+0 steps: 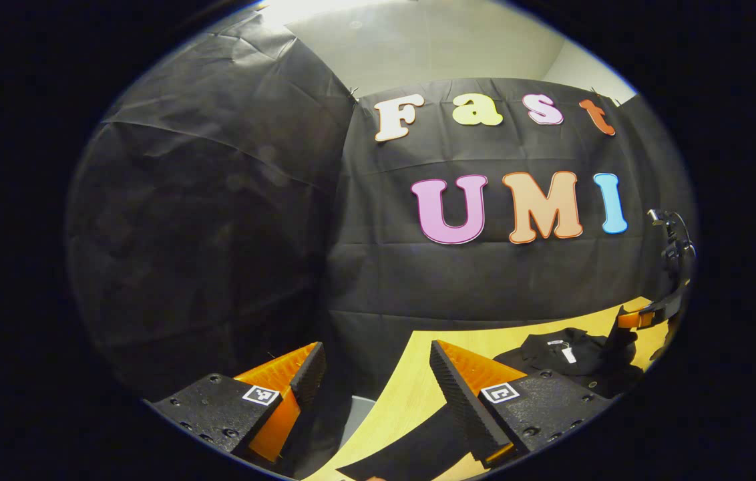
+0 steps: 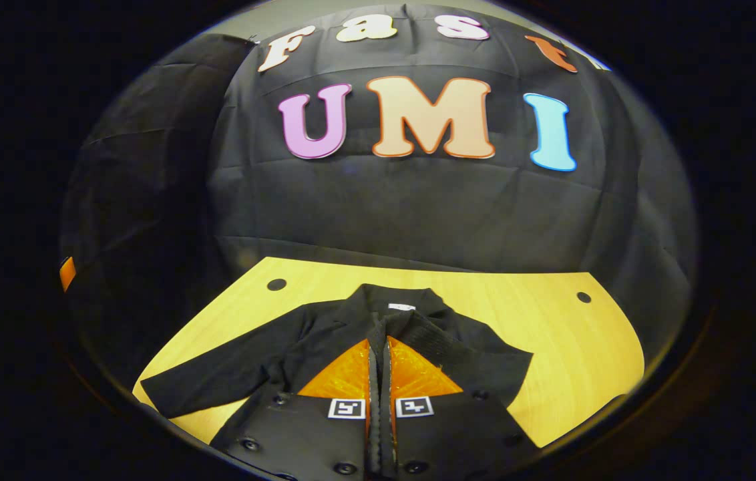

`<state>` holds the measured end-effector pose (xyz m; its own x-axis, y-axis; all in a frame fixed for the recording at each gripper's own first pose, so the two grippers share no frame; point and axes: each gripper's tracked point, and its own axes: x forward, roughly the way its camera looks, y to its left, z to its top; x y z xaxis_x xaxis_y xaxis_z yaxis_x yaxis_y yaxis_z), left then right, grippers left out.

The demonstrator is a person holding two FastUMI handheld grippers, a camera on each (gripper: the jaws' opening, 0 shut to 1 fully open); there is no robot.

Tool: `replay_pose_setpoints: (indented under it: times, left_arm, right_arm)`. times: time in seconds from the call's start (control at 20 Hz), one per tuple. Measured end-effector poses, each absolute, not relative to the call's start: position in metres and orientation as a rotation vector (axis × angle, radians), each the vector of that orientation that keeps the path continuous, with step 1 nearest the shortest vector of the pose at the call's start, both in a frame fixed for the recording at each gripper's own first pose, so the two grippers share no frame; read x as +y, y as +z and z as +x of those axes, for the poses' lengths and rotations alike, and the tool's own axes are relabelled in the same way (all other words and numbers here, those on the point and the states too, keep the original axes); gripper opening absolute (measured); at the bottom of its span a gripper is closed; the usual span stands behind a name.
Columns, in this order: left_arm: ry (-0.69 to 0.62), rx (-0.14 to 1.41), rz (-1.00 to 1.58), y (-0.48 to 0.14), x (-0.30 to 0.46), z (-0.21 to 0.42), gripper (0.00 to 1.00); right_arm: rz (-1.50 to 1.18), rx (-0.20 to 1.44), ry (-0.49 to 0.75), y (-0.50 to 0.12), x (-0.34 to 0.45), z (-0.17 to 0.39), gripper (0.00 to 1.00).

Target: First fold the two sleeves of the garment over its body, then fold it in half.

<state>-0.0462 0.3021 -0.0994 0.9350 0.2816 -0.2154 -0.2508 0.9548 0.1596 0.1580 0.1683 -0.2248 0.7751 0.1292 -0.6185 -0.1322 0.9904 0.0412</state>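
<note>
A light wooden table [image 2: 551, 334] fills the lower half of the right gripper view, with a small dark round hole near each far corner. On it lies a black garment [image 2: 324, 347], collar at the far side with a small white tag at the neck; one sleeve [image 2: 218, 384] stretches out flat toward the near left edge of the table, while the other sleeve [image 2: 485, 364] lies across on the right.

In the left gripper view the same table [image 1: 411, 394] shows as a narrow strip at lower right, and the garment [image 1: 572, 357] lies bunched on it well to the right.

The left gripper [image 1: 378, 361] hangs beside the table's left edge with its fingers spread wide apart and nothing between them. The right gripper [image 2: 378, 344] sits low over the garment's front, just near of the collar, its fingers drawn together with only a thin slit between them; whether cloth is pinched there I cannot tell. At the far right of the left gripper view, the right gripper [image 1: 645, 317] appears over the garment.
</note>
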Motion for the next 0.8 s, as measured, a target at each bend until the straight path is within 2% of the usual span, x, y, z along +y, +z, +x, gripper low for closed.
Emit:
replay_pose_setpoints:
  times: [0.05, 0.1, 0.2, 0.55, 0.75, 0.8]
  left_arm:
    - [0.278, 0.242, 0.128, -0.101, 0.306, -0.047, 0.96]
    - [0.284, 0.244, 0.127, -0.101, 0.310, -0.047, 0.93]
    - [0.292, 0.253, 0.123, -0.107, 0.312, -0.046, 0.96]
    - [0.315, 0.318, 0.078, -0.133, 0.327, -0.049, 0.94]
    - [0.301, 0.377, 0.104, -0.155, 0.336, -0.067, 0.96]
    - [0.291, 0.396, 0.127, -0.164, 0.336, -0.068, 0.94]
  right_arm:
    - [-0.011, 0.675, 0.160, -0.226, 0.178, 0.161, 0.02]
    - [-0.014, 0.680, 0.176, -0.230, 0.187, 0.163, 0.02]
    - [-0.011, 0.701, 0.206, -0.236, 0.206, 0.166, 0.02]
    - [0.006, 0.714, 0.279, -0.243, 0.259, 0.178, 0.02]
    - [0.047, 0.602, 0.280, -0.216, 0.268, 0.192, 0.98]
    - [0.043, 0.569, 0.276, -0.207, 0.264, 0.195, 0.98]
